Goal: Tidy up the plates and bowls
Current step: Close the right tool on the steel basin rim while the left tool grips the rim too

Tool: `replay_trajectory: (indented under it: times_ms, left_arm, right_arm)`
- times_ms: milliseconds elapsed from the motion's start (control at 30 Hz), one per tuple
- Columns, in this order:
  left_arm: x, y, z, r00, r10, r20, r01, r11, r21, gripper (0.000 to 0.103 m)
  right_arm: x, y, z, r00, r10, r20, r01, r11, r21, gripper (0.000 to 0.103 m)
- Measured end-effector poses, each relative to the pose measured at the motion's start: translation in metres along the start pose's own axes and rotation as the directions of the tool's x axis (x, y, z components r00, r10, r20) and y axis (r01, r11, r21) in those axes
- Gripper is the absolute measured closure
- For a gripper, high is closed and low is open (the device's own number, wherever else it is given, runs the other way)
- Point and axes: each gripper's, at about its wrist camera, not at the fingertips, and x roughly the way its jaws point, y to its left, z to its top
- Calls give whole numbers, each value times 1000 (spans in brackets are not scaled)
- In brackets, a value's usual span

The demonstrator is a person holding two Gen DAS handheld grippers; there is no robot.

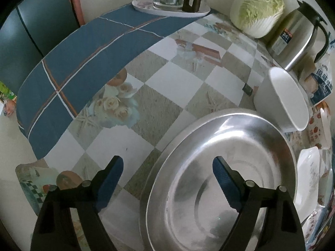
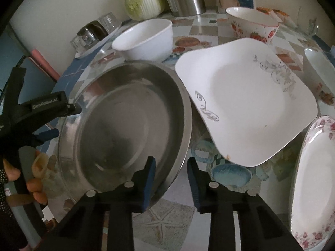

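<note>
The right gripper (image 2: 170, 175) straddled the near rim of a steel basin (image 2: 125, 121), jaws parted, on a checked tablecloth (image 2: 167, 219). A square white plate (image 2: 247, 102) lay just beside it, a white bowl (image 2: 144, 39) behind; the left gripper (image 2: 60, 115) reached the basin's far edge.

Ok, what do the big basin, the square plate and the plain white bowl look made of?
Basin: metal, likely stainless steel; brushed grey with mirror-like glare on its wall.
Square plate: glazed ceramic or porcelain by the look; glossy white with a printed grey scroll pattern.
White bowl: glossy, plain white; ceramic or opal glass, can't tell which.
</note>
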Motion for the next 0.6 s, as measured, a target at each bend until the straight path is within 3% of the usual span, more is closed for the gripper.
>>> replay_trajectory:
  times_ms: [100,167,233,400,600]
  left_arm:
    - [6,-1,-2,1000,10,-13,-10,1000,12,16]
    - [14,0,0,999,-1,-34,1,1000,-10,25]
    - [21,6,-1,998,-23,-61,20,999,-48,29]
    - [23,6,3,999,-11,-45,10,999,-42,36]
    - [21,4,3,1000,-5,-25,4,1000,-10,59]
  right_arm:
    - [4,0,-1,1000,0,-3,0,1000,-3,77]
    - [3,2,-1,1000,5,3,-5,1000,-11,82]
    - [2,3,-1,1000,3,7,-3,1000,-18,82]
    - [4,2,-1,1000,8,4,-8,1000,-16,82]
    - [8,5,-2,1000,8,4,-8,999,-37,82]
